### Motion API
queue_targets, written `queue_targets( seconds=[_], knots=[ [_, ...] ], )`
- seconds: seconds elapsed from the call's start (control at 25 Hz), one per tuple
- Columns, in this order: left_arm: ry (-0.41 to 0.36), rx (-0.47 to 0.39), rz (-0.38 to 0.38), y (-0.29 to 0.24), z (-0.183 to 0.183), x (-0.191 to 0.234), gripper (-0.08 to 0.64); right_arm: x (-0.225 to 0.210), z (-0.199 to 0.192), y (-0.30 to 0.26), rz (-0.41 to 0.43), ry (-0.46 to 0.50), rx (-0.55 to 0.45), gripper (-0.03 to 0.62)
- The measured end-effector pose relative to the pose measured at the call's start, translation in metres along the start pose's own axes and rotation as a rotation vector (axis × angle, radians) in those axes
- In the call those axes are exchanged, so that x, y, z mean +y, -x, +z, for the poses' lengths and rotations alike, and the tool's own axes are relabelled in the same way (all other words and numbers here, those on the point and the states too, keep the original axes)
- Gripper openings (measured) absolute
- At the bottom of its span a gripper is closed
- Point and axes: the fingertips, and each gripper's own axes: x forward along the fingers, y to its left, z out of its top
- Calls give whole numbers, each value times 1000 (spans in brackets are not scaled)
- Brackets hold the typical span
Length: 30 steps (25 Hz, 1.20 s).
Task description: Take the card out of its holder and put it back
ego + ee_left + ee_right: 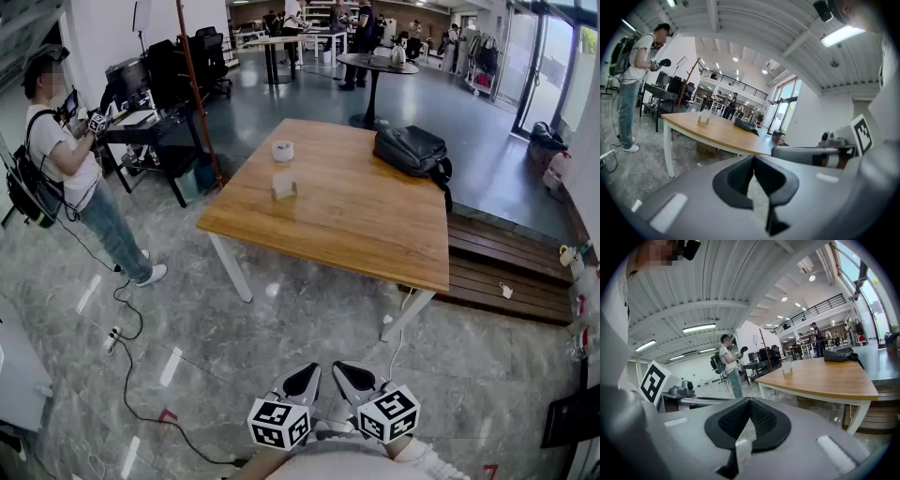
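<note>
Head view looks steeply down across a grey stone floor (234, 347) to a wooden tabletop (375, 234). At the far left a person (66, 159) with a backpack stands on the floor, clear of the table. The card (284, 183) stands upright in its holder (285, 195) on the left part of the tabletop, with a small white round thing (282, 150) just beyond it and a black bag (412, 150) near the far right corner.

The card is well apart from both grippers — a broad stretch of floor and the table's near edge lie between them.

The left gripper (305, 380) sits at the bottom middle of the head view, close to the person's body, and the right gripper (352, 377) is just beside it. They are held side by side, their marker cubes nearest the camera. Both point forward toward the table and tip a little below level. A pale sleeve (427, 459) shows behind the right one.

In the left gripper view the jaw tips are pressed together with nothing between them, and the card is small and far off, up and to the left of the tips. In the right gripper view the jaws likewise meet on nothing — the card lies ahead and to the right.
</note>
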Motion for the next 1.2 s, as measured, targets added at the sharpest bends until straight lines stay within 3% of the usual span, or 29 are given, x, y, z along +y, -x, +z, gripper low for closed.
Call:
queue_targets(
  seconds=[0.36,0.52,0.68,0.92,1.2],
  knots=[
    [-5,36,-14,-30,-15,4,9,-29,-15,-12,-10,-44,2,-2],
    [-3,32,-18,-58,-2,23,9,-55,-5,-35,-23,-58,-4,-2],
    [-12,21,-18,-93,27,55,9,-81,18,-76,-19,-48,-10,-2],
    [-58,-5,-19,-153,103,118,9,-120,76,-157,12,-26,-12,-2],
    [-67,12,-23,-209,157,193,9,-174,131,-238,-27,-25,-41,-2]
  ],
)
